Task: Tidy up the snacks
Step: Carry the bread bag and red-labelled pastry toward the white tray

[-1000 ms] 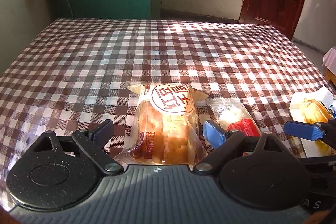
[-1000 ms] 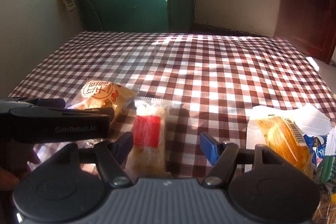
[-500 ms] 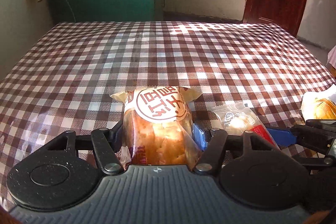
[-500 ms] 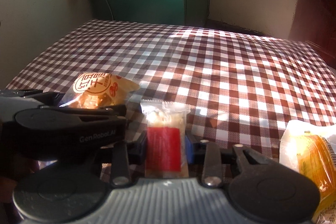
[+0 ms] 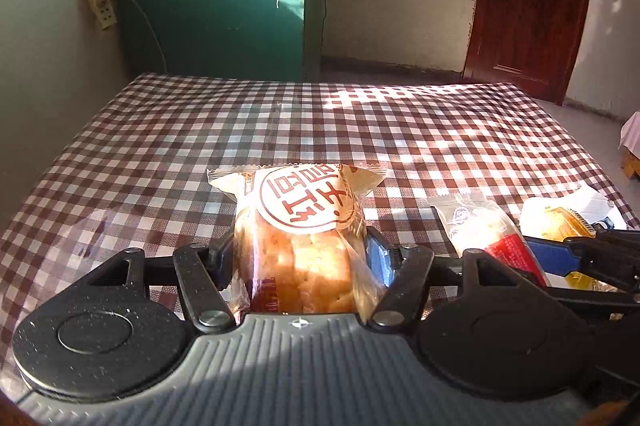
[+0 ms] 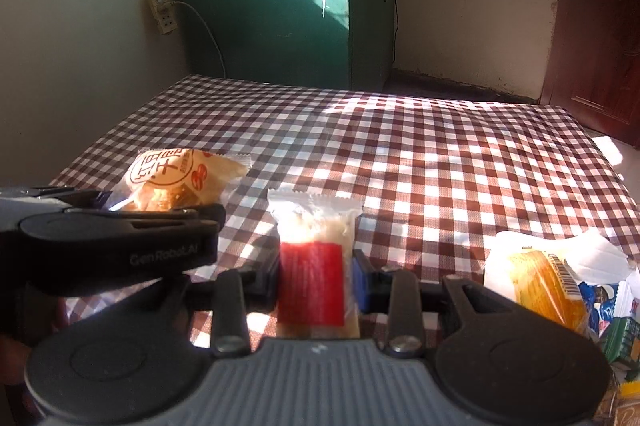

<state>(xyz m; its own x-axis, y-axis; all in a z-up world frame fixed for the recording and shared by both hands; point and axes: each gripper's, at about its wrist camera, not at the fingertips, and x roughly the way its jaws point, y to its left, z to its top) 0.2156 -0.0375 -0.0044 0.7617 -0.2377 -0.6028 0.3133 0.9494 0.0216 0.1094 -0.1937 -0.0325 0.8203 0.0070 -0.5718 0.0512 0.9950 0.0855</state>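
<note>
Your left gripper [image 5: 298, 258] is clamped on a bread packet [image 5: 300, 226], its pads pressing the clear wrapper from both sides; the packet's round red-lettered label faces up and its far end sticks out over the checked worktop [image 5: 360, 130]. Your right gripper [image 6: 316, 276] is squeezed tight on a smaller snack packet [image 6: 314, 258] with a red band across it, the sealed top edge pointing away from you. In the right wrist view the two grippers sit side by side, the left one just beside the right, each with its packet raised off the cloth. A pile of other snacks [image 6: 552, 286], with a yellow-orange packet on white wrapping, lies on the worktop near your right side.
</note>
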